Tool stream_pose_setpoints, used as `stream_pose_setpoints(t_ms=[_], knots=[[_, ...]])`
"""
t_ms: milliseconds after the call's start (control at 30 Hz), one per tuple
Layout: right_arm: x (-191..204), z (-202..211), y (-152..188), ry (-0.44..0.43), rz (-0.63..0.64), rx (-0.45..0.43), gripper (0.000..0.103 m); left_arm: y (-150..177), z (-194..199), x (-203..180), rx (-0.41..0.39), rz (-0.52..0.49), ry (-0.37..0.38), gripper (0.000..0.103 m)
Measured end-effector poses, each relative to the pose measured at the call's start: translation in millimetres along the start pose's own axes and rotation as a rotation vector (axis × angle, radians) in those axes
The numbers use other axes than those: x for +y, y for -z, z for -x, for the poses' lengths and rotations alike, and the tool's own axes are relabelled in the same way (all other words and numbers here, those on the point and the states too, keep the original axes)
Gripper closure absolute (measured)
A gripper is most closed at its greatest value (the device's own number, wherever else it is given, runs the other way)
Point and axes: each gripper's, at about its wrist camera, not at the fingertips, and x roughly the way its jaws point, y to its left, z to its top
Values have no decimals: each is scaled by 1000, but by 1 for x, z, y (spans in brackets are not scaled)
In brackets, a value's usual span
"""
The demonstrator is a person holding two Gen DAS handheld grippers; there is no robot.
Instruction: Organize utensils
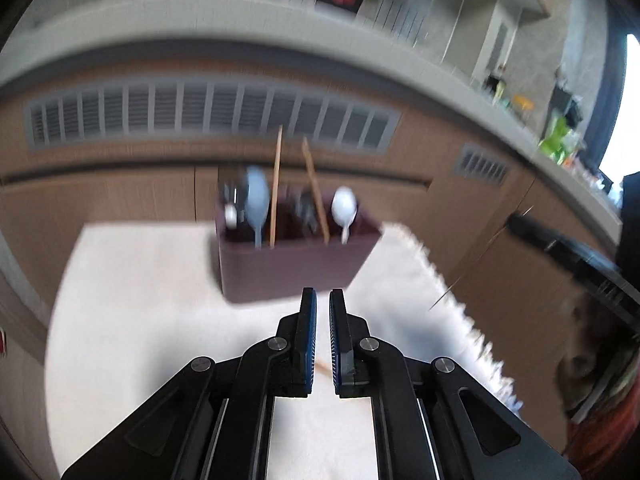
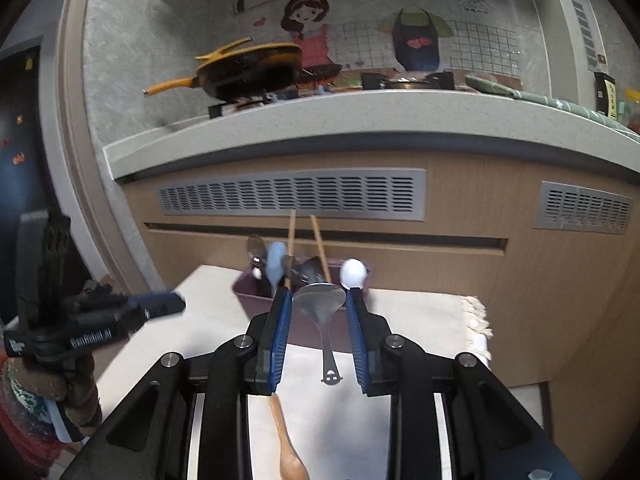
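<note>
A dark maroon utensil holder stands on a white cloth and holds a pale blue spoon, a white spoon, two wooden chopsticks and dark utensils. My left gripper is shut and empty just in front of the holder. My right gripper is shut on the bowl of a metal spoon, handle hanging down, just in front of the holder. A wooden spoon lies on the cloth under it. The left gripper body shows at the left.
A brown cabinet front with metal vents rises behind the cloth, under a grey counter with a black and yellow pan. The cloth's fringed edge is on the right. A black object lies at the right.
</note>
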Motion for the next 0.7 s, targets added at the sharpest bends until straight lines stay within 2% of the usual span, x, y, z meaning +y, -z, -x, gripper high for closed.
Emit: stream_pose_setpoints(t_ms=[67,167,267,533,700], knots=[[-10,-6,8,21,-12,23,78,13,-23,3,70,30,7,94],[-23,-12,18,50,-27,50,78,31,-50,-3,151,41,-1,80],[-37,-12,30,61,-47,72,78,42,-72,-20,214,27,42,75],[-63,-8,54,107,-75,115,78,47,-119,-55,291,-92,21,74],[-77,-5,67,133,-96,141,78,48,-143,-52,333,-123,6,73]])
